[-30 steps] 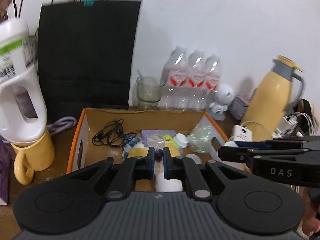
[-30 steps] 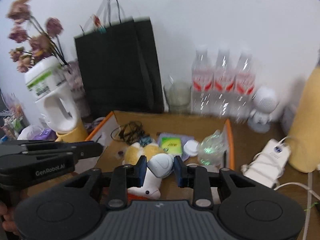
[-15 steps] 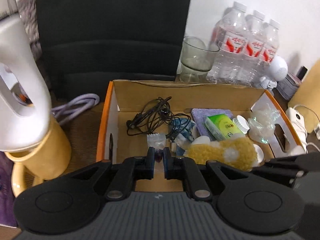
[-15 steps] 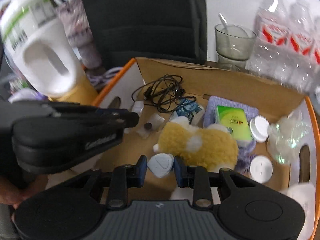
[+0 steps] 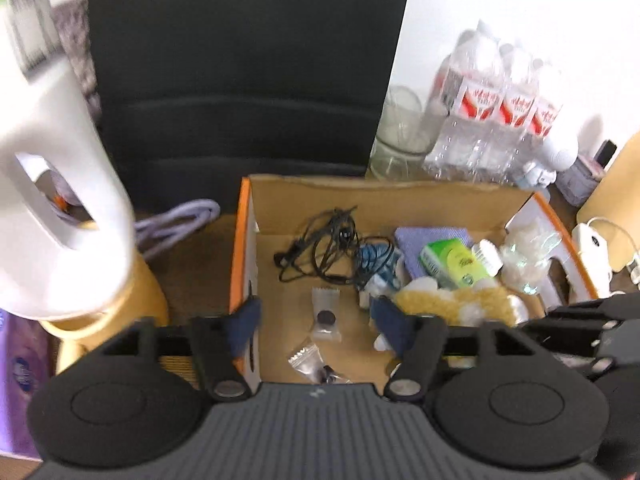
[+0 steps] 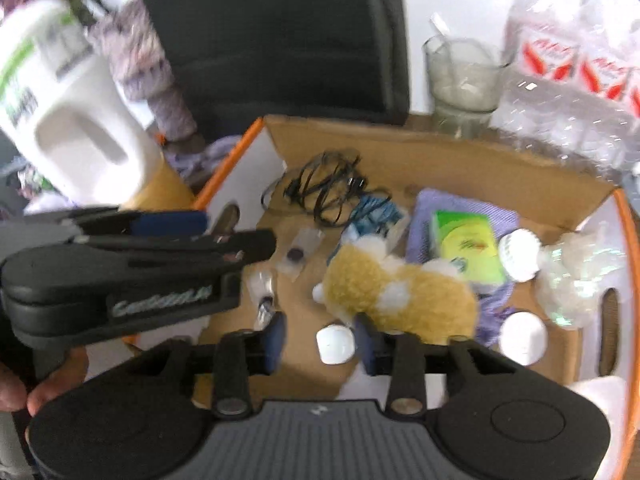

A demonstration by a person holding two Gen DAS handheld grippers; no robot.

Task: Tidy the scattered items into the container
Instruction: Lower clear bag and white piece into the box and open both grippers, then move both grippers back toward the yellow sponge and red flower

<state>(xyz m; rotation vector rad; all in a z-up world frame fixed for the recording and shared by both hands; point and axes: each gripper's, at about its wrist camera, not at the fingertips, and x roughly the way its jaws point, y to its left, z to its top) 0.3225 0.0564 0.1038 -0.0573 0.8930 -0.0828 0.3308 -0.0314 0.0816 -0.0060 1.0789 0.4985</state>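
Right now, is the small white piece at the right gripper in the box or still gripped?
In the cardboard box: the white piece lies between the right gripper's just-opened jaws, touching neither pad.

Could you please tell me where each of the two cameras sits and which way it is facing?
Left wrist: on the left gripper, looking steeply down into the cardboard box; its open fingers show, the other gripper at right.
Right wrist: on the right gripper, facing likewise; a hand shows.
Shared: box, plush toy, black cable.
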